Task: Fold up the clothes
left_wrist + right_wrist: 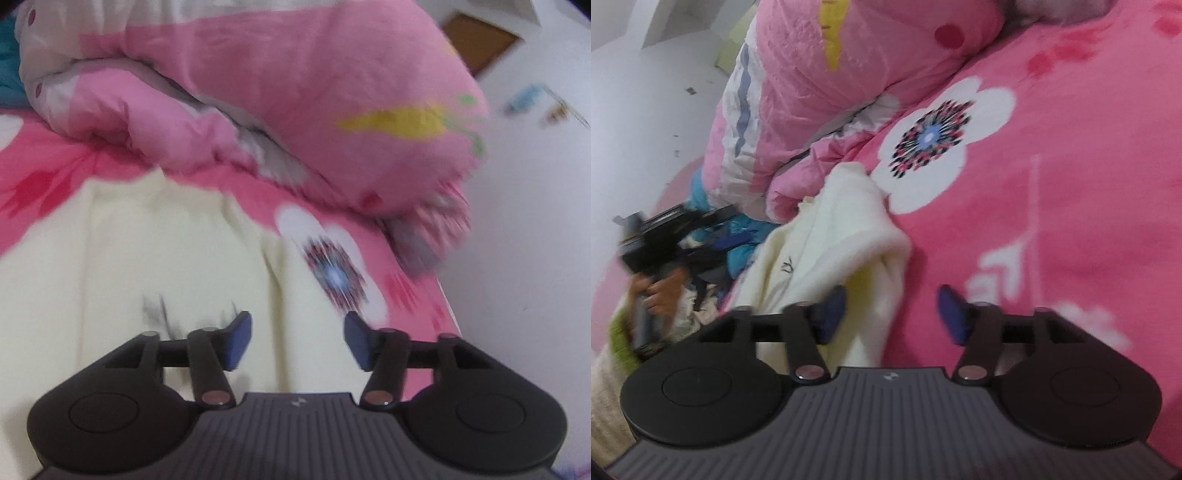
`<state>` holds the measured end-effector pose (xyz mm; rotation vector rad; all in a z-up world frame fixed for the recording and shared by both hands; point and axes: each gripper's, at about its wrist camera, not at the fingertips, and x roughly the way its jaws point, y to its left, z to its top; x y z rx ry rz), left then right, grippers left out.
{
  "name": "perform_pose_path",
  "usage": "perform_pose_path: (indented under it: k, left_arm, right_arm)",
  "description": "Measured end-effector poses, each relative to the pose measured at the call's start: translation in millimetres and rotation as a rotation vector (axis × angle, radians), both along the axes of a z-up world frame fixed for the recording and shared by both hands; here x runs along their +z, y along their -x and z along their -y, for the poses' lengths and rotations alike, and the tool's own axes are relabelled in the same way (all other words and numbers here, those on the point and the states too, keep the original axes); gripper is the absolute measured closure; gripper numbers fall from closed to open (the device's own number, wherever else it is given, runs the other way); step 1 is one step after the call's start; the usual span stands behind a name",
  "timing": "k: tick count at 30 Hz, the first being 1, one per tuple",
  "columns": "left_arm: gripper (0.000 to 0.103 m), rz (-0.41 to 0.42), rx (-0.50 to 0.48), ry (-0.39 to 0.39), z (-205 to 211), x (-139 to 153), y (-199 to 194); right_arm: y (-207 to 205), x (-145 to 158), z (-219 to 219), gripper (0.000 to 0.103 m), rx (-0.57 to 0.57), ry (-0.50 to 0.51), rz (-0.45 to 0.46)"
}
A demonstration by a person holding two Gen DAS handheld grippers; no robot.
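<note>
A cream garment (166, 240) with a small dark print lies spread on the pink flowered sheet (369, 229). My left gripper (298, 338) hovers over the garment's right part, open, with nothing between its blue pads. In the right wrist view the same garment (842, 229) looks bunched and folded over itself. My right gripper (892, 314) is open at the garment's near edge. Its left pad (833, 310) overlaps the cloth, while its right pad (951, 314) is over bare sheet (1052, 184). A hand (661, 291) holds the left gripper's black body (653, 236), blurred, at the far left.
A heaped pink quilt (295, 92) lies just beyond the garment and is also in the right wrist view (831, 74). The bed's edge drops to a white floor (535, 221) on the right. Blue cloth (742, 247) lies beside the garment, near the quilt.
</note>
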<state>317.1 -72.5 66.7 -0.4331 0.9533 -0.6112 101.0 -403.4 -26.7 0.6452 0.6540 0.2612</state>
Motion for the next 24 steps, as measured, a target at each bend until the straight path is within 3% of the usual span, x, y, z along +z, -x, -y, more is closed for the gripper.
perform_pose_path:
  k: [3, 8, 13, 18, 24]
  left_arm:
    - [0.044, -0.069, -0.127, 0.001, 2.9, -1.2, 54.4]
    - [0.046, -0.165, -0.362, 0.082, 21.9, -23.7, 141.9]
    - [0.055, -0.161, -0.544, 0.033, 46.3, -39.4, 203.0]
    - [0.062, -0.148, -0.576, -0.037, 54.5, -51.7, 226.0]
    - [0.066, -0.144, -0.54, -0.059, 45.3, -55.8, 235.7]
  right_arm:
    - [54.4, 17.8, 7.4, 0.039, -0.057, 0.016, 0.018]
    - [156.6, 31.8, 4.8, 0.042, -0.116, -0.095, 0.064]
    - [207.9, 23.5, -45.1, 0.059, -0.096, -0.013, 0.029]
    - [216.2, 11.1, -82.6, 0.074, -0.046, 0.025, -0.004]
    - [215.6, 11.5, -107.4, 0.076, 0.011, 0.171, -0.03]
